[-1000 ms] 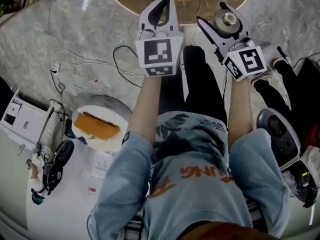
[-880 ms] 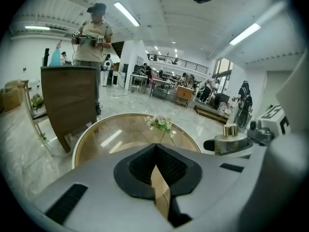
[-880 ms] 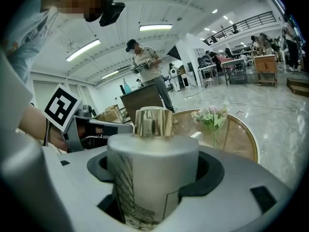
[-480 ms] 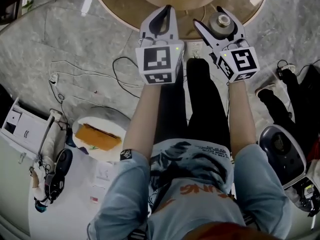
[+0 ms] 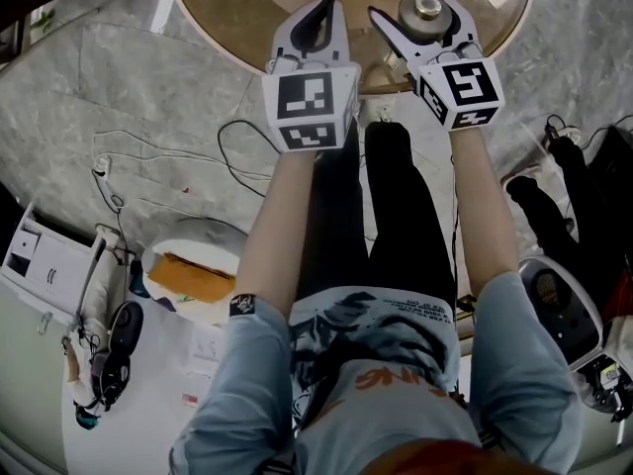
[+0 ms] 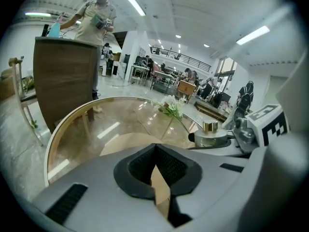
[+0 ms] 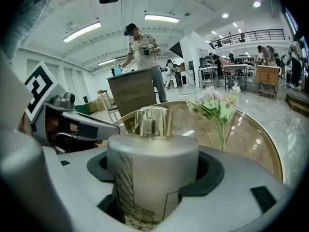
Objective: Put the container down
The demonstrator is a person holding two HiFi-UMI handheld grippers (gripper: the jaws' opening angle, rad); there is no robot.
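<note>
Container (image 7: 150,178), a pale grey cylinder with a shiny gold knob on top and a thin line drawing on its side, is sitting upright between the jaws of the right gripper (image 5: 406,3), which are clamping it from both sides with their dark pads. In the head view this pair is hovering over the near edge of the round glass table (image 5: 213,28); whether the container's base is touching the glass cannot be told. The left gripper (image 5: 321,18) is hanging over the same near edge of the table, just beside the right one, with its jaws closed tip to tip and holding nothing; only the tan surface under the glass is showing through the hollow behind the pads. A spray of pale flowers (image 7: 217,105) is lying on the table beyond the container. Past the table's far side, a person (image 7: 140,45) is standing at a wooden counter (image 7: 135,93).
</note>
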